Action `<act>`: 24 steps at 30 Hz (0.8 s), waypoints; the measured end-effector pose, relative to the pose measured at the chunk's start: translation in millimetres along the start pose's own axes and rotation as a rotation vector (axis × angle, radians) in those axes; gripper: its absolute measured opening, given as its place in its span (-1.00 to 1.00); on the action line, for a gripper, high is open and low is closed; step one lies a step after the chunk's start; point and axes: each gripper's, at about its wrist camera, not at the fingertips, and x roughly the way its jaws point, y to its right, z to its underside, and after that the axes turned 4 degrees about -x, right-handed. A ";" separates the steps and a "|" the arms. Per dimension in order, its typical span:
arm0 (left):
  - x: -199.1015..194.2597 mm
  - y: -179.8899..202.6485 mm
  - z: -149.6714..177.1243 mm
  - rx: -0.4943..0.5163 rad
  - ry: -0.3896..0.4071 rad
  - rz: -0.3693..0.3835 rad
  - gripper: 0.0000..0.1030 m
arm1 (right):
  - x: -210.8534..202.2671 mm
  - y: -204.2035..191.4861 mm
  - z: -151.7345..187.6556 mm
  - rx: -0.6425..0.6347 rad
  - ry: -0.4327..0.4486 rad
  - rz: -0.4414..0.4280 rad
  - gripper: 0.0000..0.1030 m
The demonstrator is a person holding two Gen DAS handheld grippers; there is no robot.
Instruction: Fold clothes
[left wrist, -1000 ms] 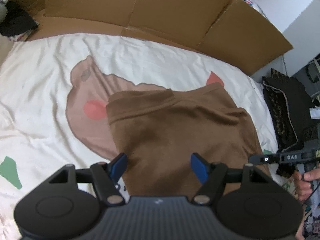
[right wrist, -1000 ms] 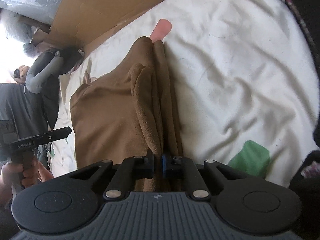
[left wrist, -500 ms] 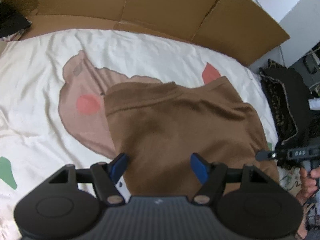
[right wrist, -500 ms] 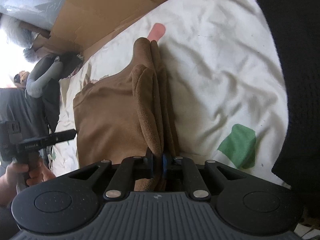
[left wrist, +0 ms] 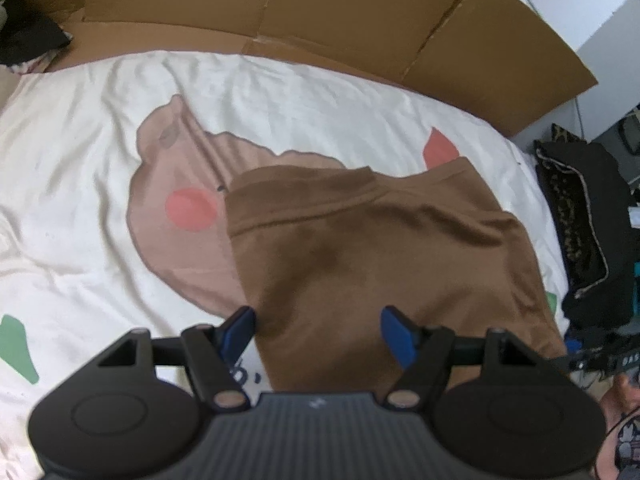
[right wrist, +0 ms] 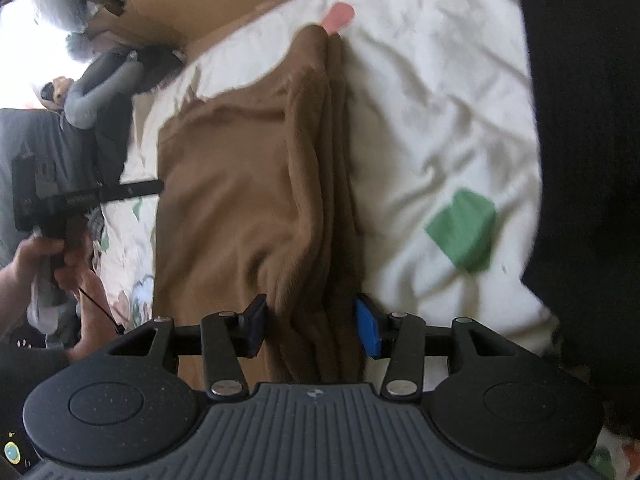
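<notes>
"DAS" partly readable on right gripper, other lettering blurred

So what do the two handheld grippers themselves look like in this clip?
Both match: the left gripper and right gripper have a dark grey ribbed body flanked by two round black discs, black linkage arms with silver pivot pins, and blue pads on the fingers. Seen from the right wrist camera, the left unit is a black pistol-style handle with small white lettering; a thin black cord hangs by it.
</notes>
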 end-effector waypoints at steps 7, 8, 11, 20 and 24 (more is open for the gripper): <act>0.7 -1.0 7.1 -0.016 -0.039 0.005 0.41 | 1.3 -8.5 22.5 -0.027 -0.105 0.006 -0.38; 0.3 -1.3 8.2 -0.014 -0.044 0.003 0.41 | -0.1 -7.9 22.0 -0.021 -0.119 0.007 -0.60; -1.2 -2.3 9.3 -0.012 -0.051 0.003 0.40 | -8.2 -8.5 19.4 -0.002 -0.138 0.016 -0.65; -8.4 -0.7 7.1 -0.016 -0.034 0.008 0.41 | -18.6 -48.4 9.7 -0.231 -0.027 0.141 -0.05; -9.7 1.3 5.1 -0.009 -0.027 0.012 0.41 | -19.5 -53.0 4.1 -0.256 0.021 0.102 -0.05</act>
